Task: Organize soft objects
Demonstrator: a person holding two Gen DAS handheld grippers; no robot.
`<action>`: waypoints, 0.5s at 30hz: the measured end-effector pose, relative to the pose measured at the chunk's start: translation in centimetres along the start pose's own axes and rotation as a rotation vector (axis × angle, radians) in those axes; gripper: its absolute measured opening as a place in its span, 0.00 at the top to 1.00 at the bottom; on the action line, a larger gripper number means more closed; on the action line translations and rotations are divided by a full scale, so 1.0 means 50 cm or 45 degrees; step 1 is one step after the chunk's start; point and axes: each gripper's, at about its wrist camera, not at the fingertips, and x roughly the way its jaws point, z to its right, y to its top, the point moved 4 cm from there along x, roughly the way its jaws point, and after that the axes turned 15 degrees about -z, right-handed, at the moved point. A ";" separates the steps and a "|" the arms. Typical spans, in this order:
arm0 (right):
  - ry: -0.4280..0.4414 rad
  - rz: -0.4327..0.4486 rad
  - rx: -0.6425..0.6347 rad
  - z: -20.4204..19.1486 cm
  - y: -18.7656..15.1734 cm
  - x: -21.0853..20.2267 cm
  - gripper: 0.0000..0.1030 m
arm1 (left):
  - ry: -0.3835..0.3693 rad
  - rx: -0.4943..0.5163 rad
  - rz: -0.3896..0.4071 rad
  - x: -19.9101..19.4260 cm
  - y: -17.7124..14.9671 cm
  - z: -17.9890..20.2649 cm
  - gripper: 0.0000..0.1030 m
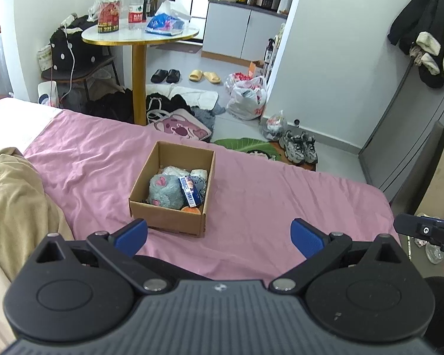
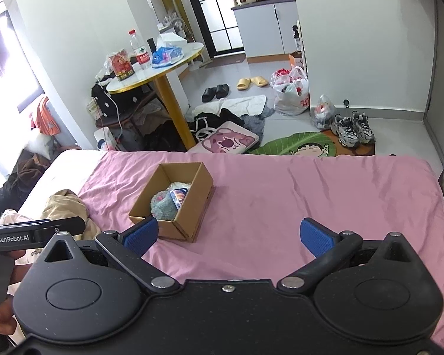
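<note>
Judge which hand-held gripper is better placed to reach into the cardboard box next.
Left, probably. The left hand-held gripper, open and empty, faces the cardboard box nearly head-on; for the open right hand-held gripper the box sits off to its left.

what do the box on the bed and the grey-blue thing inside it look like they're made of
Box: looks like brown corrugated cardboard, matte, with folded flaps and raw edges at the corner. Grey-blue toy: seems to be plush fabric, fuzzy nap with pink patches; the filling cannot be seen.
</note>
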 end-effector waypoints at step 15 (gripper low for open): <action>0.030 0.061 -0.027 -0.036 -0.059 -0.063 0.00 | -0.004 0.046 0.085 -0.078 -0.068 0.021 0.01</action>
